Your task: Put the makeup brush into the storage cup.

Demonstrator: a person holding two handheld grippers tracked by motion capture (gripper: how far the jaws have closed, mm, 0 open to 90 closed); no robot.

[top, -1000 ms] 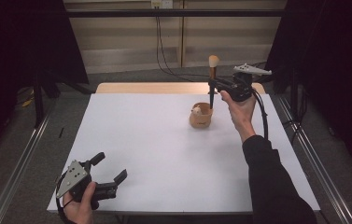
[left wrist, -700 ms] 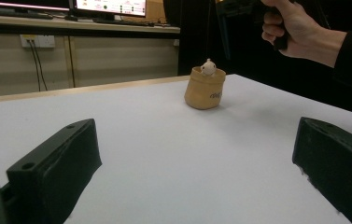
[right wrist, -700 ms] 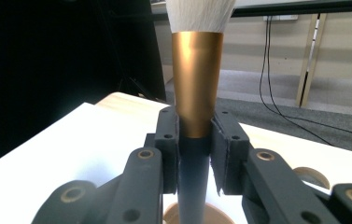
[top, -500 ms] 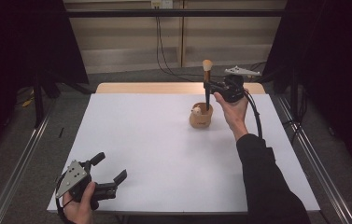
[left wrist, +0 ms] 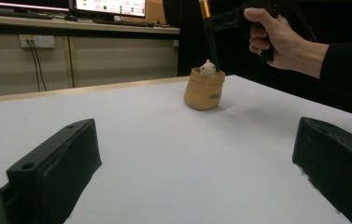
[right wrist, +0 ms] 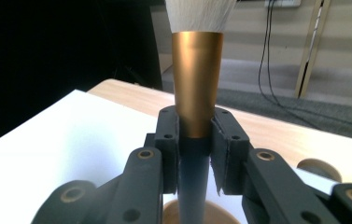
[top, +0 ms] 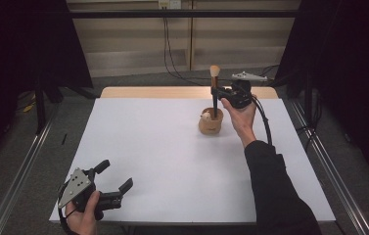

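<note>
1. The right gripper [top: 216, 91] squeezes a brush [top: 215, 93] by its dark handle, just under the gold part.
2. The brush stands straight up, its bottom end inside the little tan pot [top: 211, 124] right below the gripper.
3. The left gripper [top: 115, 180] is wide open, holding nothing, far from the pot.

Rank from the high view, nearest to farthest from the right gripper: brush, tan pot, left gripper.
1. brush: clamped upright in the right gripper, bristles up.
2. tan pot: just below it, brush handle's lower end inside.
3. left gripper: far off at the table's near left corner.
</note>
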